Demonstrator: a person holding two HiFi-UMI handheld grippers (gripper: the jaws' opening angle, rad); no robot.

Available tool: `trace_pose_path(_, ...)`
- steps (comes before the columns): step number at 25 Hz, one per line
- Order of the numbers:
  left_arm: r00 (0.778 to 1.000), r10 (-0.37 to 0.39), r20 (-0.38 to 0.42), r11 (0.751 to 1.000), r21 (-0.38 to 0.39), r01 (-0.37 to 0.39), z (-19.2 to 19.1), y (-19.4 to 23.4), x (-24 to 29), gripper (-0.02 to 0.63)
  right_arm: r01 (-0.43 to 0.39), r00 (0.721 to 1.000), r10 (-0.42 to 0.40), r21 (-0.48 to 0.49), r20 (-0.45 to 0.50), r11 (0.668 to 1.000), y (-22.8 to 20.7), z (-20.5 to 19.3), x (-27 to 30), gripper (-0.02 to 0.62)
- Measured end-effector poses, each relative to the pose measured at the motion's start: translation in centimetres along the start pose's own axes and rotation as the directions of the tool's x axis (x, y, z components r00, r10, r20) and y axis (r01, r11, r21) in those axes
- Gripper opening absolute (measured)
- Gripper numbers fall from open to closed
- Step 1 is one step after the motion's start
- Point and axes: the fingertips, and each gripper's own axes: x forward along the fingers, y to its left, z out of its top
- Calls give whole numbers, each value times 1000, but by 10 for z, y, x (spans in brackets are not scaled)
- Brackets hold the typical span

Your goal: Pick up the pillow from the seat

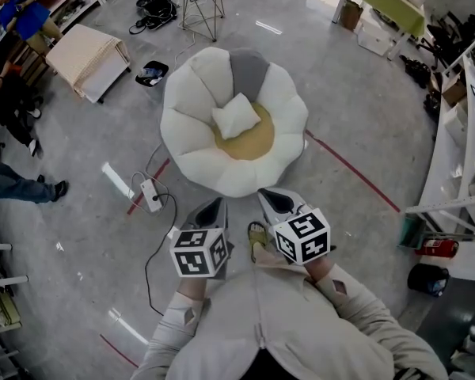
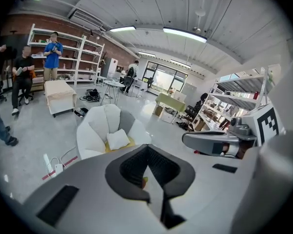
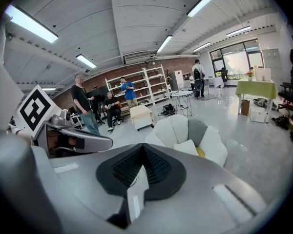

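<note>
While both claws sit low at bottom centre of the head view, neither touches the seat. The left claw [image 1: 211, 210] and right claw [image 1: 275, 201] are side by side, just below the seat's lower rim in frame.

- Left claw: closed, jaws together, nothing between them. Left gripper view agrees.
- Right claw: closed and empty too, per the right gripper view.
- Pillow [image 1: 236, 115]: white, square, lying in the flower-shaped seat [image 1: 191, 145] at frame centre. It sits on the back part of the yellow centre pad [image 1: 255, 142], up against the grey petal [image 1: 248, 73].
- Left gripper view: pillow [image 2: 118, 139] is left of centre, above the claw tips.
- Right gripper view: pillow [image 3: 186, 146] is right of centre.
- Floor [image 1: 356, 109]: a power strip [image 1: 150, 195] lies left of the seat, and a red tape line [image 1: 350, 169] runs to its right.
</note>
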Motion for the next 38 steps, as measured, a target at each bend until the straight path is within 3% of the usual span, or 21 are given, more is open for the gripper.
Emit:
trace_pose_path(15,999,34,17,999,-32,-33,40,-7,69,6,-44,999,44,-24,-8,999,-70,34,34,0)
trace_pose_path(38,998,45,-48,997,-56,-47,52,19,115,6,-24,997,26,32,-79,999,-106,28,76,0)
